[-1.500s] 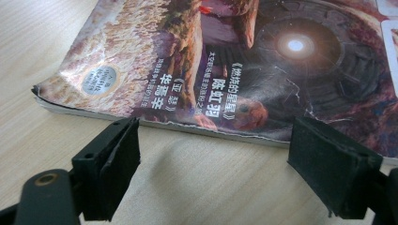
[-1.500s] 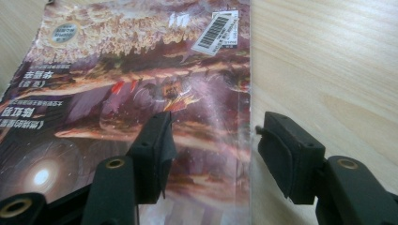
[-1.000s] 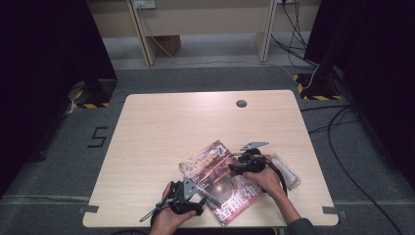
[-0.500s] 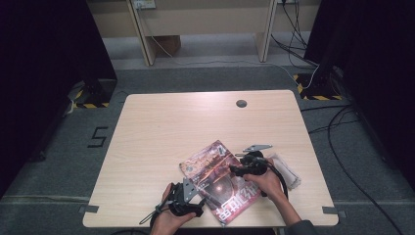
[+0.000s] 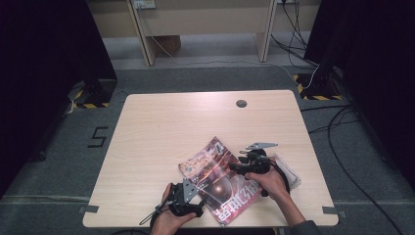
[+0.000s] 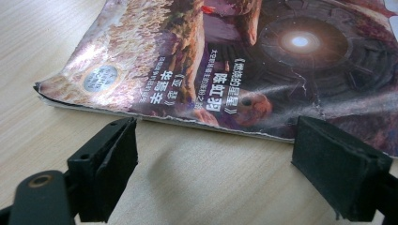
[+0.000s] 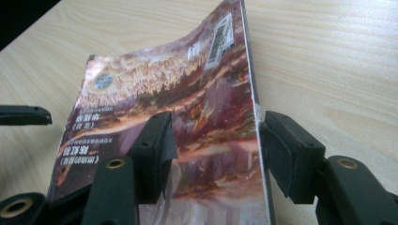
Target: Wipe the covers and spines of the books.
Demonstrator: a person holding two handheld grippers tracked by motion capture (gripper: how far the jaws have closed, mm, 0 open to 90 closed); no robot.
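Barely anything has shifted; the right gripper (image 7: 213, 150) has just been closing, its jaws straddling the magazine's (image 5: 220, 178) spine edge without pressing it. Left gripper (image 6: 213, 164) gapes, released, before the cover's white Chinese lettering on the table (image 5: 171, 127). A barcode label (image 7: 220, 40) marks the far corner.

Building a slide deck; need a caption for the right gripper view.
Right gripper with open jaws straddling the magazine's edge on the wooden table.

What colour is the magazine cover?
Mostly dark reddish-purple with a glowing white spot; the magazine shows best in the left gripper view.

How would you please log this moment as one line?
magazine flat on table | left tool open beside edge | right tool open, straddling edge
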